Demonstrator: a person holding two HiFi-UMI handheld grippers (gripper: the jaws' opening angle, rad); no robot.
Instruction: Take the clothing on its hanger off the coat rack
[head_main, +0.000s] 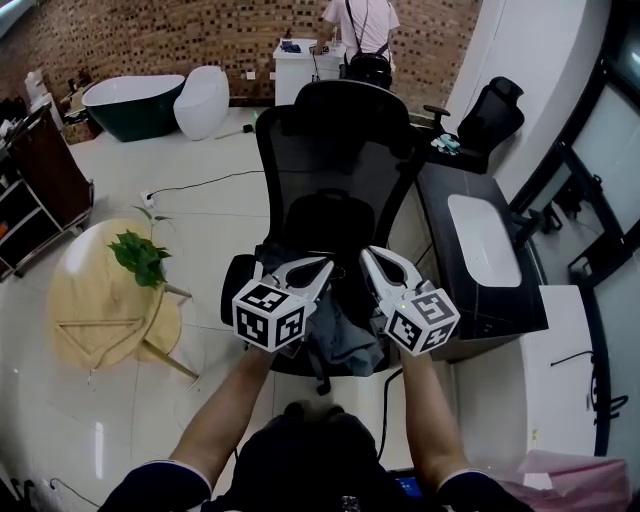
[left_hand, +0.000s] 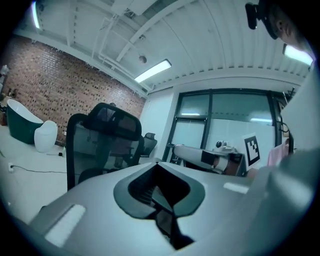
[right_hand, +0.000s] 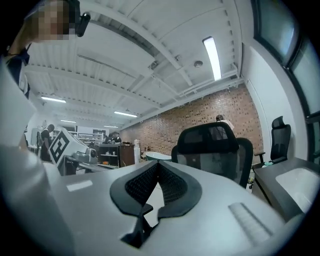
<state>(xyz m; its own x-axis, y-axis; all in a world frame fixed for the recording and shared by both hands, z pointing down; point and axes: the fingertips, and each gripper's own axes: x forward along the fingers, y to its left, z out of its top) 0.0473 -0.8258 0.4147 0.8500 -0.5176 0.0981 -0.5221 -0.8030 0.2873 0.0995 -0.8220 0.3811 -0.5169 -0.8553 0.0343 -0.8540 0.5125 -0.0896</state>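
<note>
The left tongs (head_main: 326, 265) and right tongs (head_main: 369, 254) are both resting closed and empty, pointing toward the far chair (head_main: 335, 140). Grey clothing (head_main: 348, 340) is lying crumpled on the chair seat, below and between them, equally near both hands. No coat rack is showing.

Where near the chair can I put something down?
The round wooden table is bare left of the plant. The dark counter is free nearer than its white basin. White floor lies open between table and bathtub. The chair seat is crowded: grey clothing, left tool and right tool above it.
</note>
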